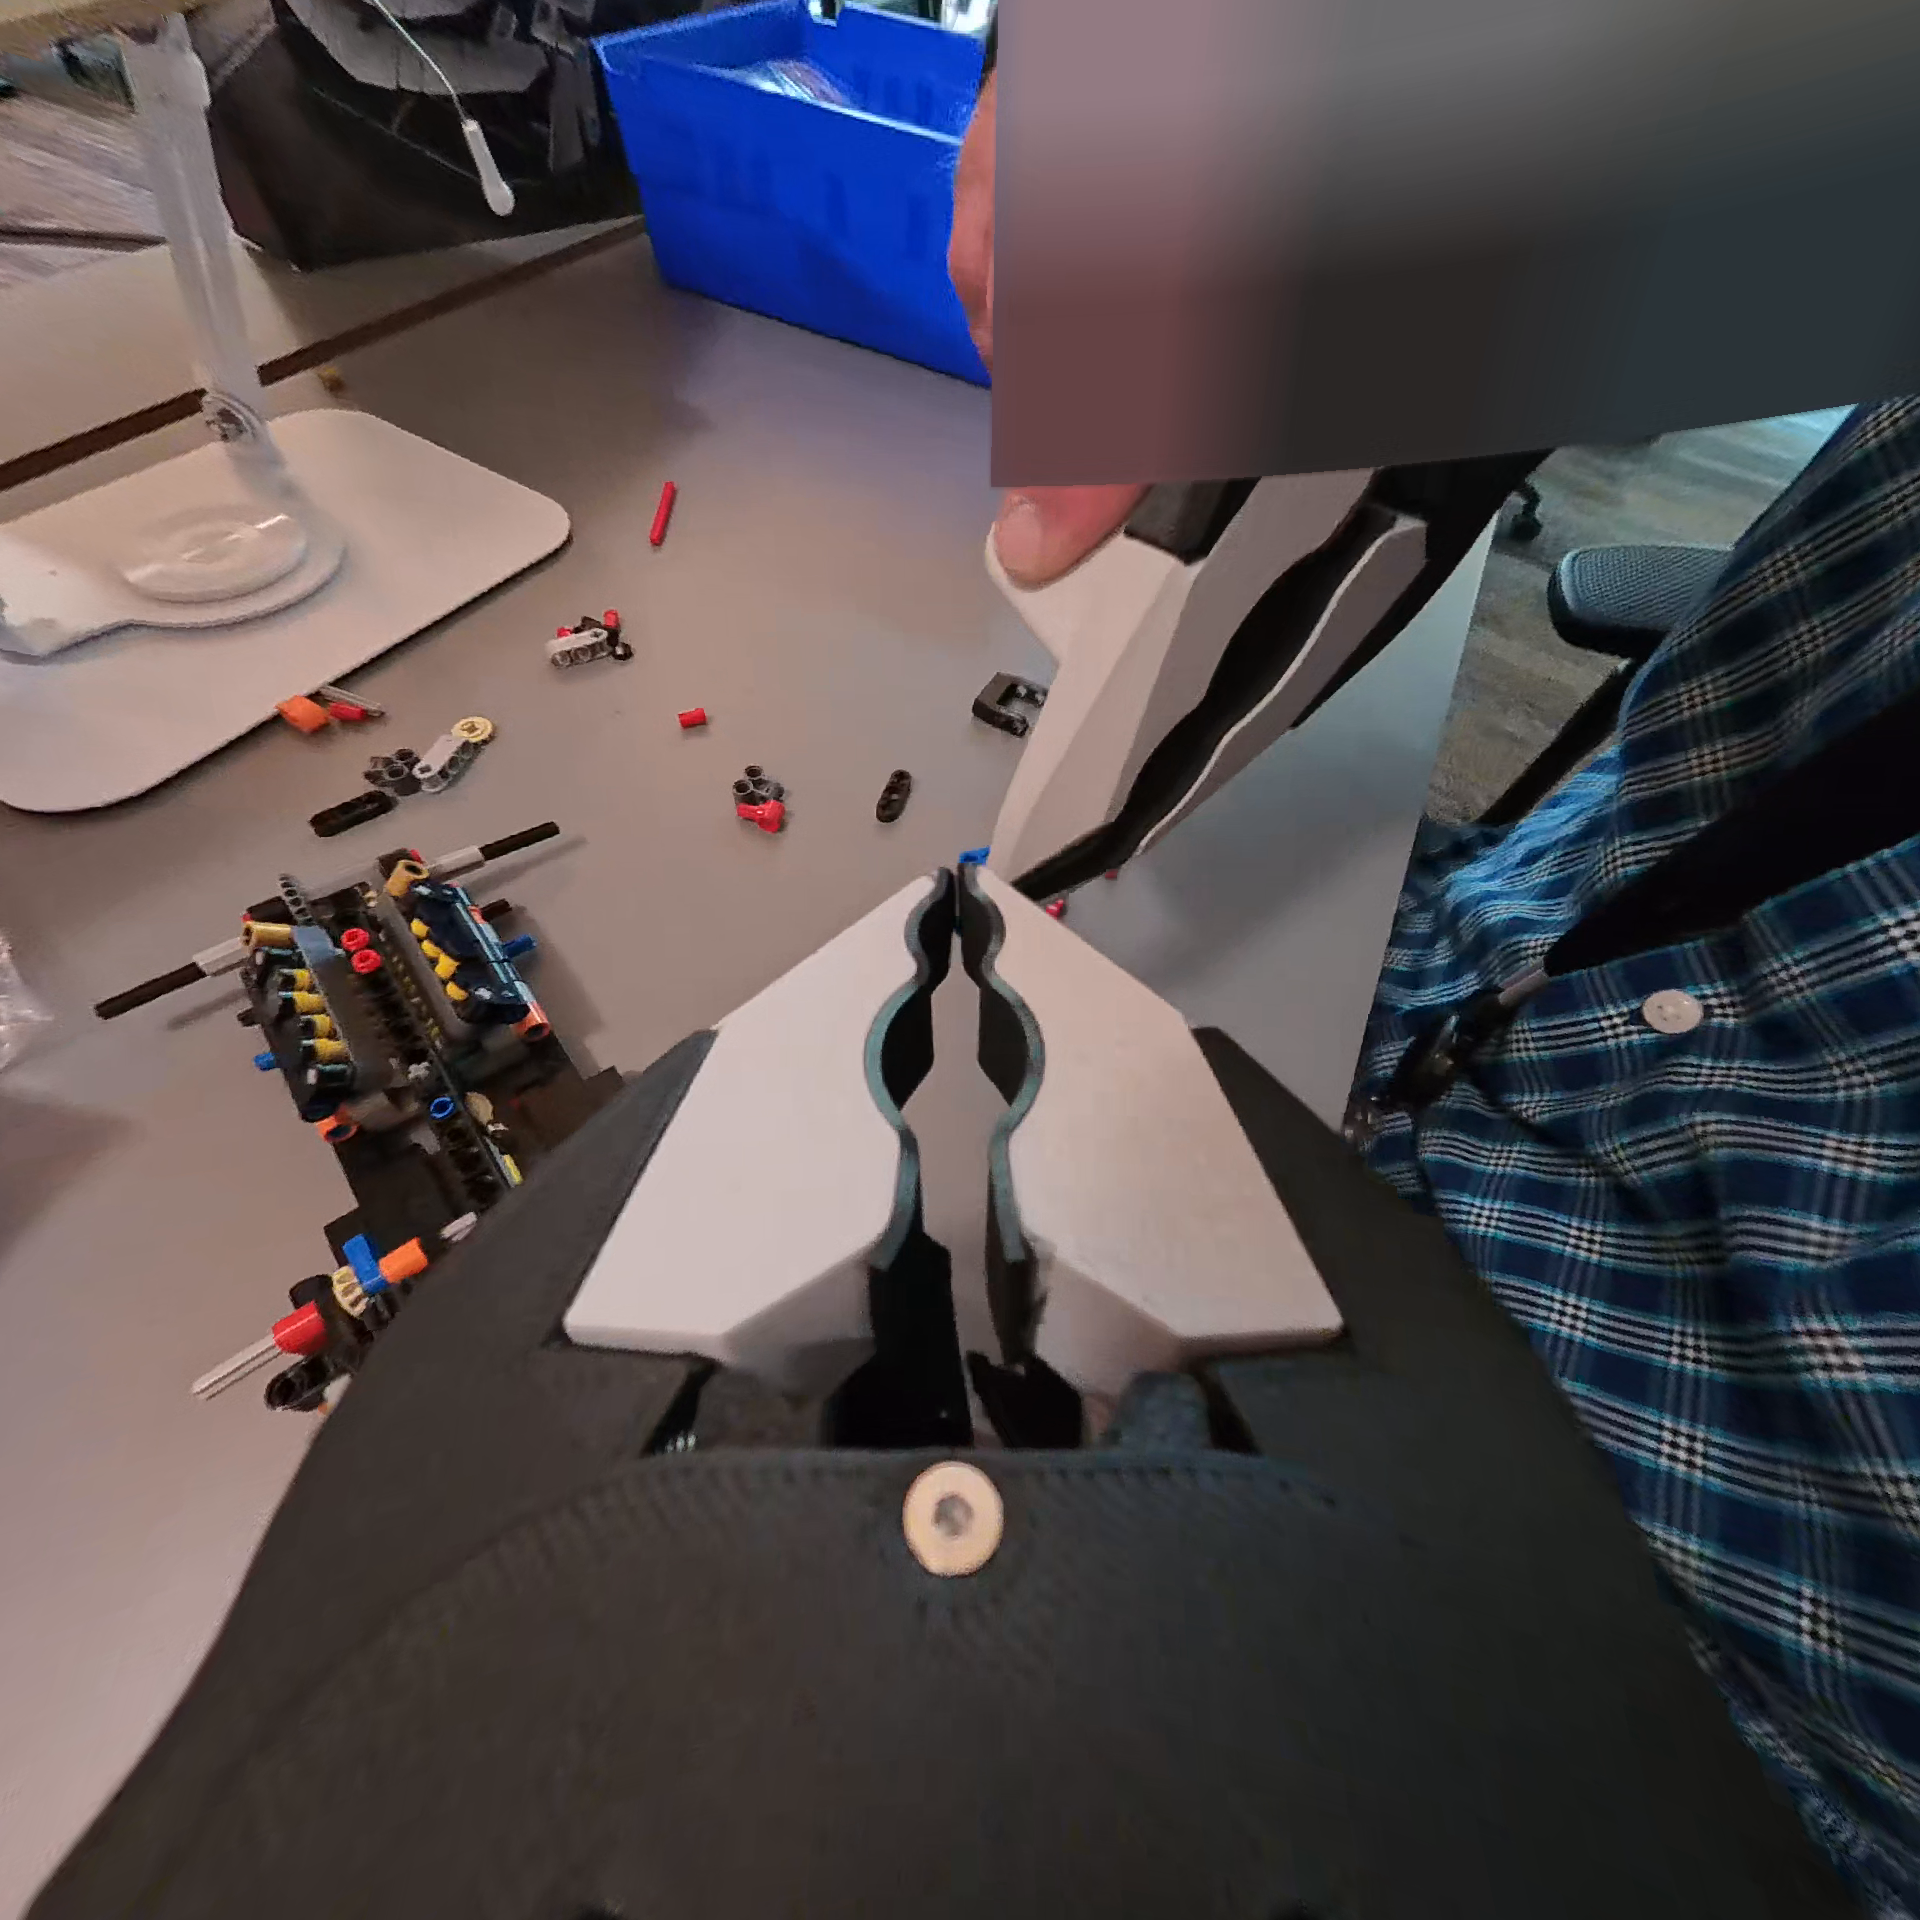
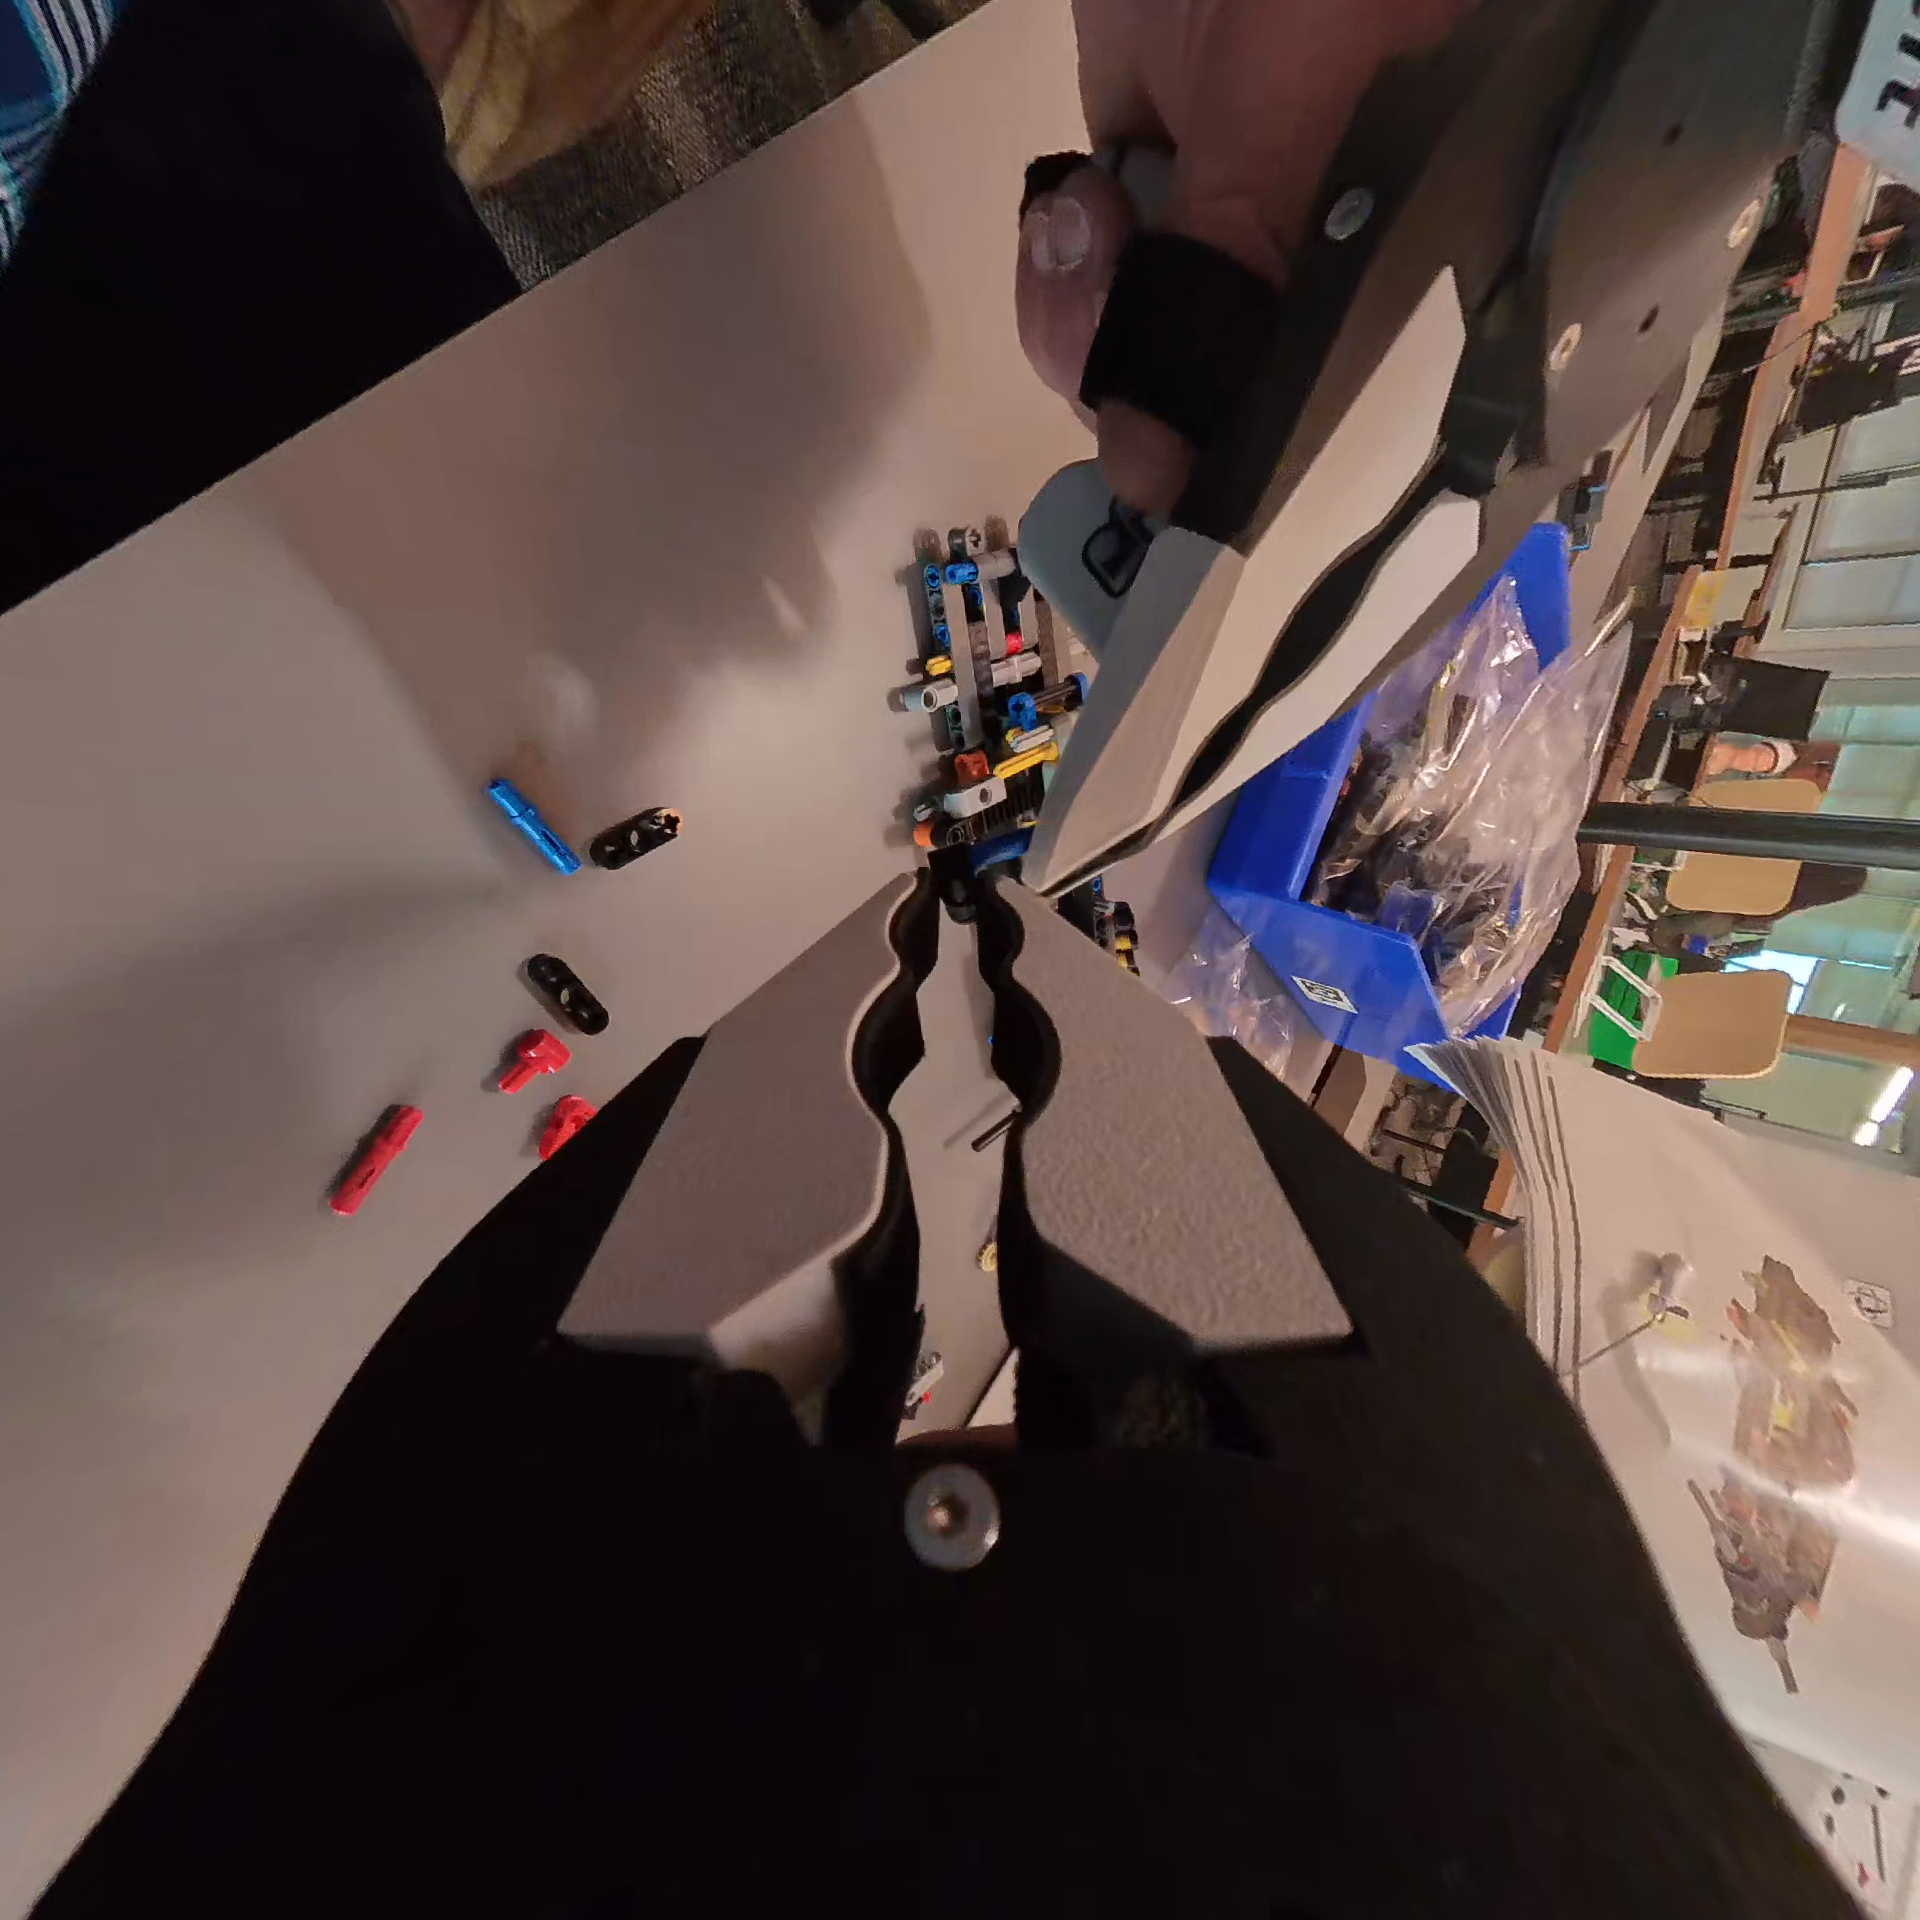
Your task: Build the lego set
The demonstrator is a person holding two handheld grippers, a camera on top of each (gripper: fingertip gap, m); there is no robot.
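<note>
My left gripper (image 1: pixel 958 883) is shut, and a small blue piece (image 1: pixel 972 857) peeks out at its tip. My right gripper (image 2: pixel 956 894) is shut on a small black piece (image 2: pixel 954 896) with a blue part (image 2: pixel 1000 852) at its far end. The two grippers meet tip to tip above the table. The right gripper also shows in the left wrist view (image 1: pixel 1049 883), and the left gripper in the right wrist view (image 2: pixel 1044 883). The partly built lego model (image 1: pixel 384 1008) lies on the grey table (image 1: pixel 831 468). It also shows in the right wrist view (image 2: pixel 987 707), behind the tips.
Loose red, black and grey parts (image 1: pixel 758 800) lie scattered on the table, with more in the right wrist view (image 2: pixel 551 1060). A blue bin (image 2: pixel 1351 914) holds bagged parts. A white stand base (image 1: pixel 260 623) sits at left and an instruction booklet (image 2: pixel 1714 1403) at right. A plaid-shirted person (image 1: pixel 1662 1143) is close. My two grippers' fingertips are within a few centimetres of each other.
</note>
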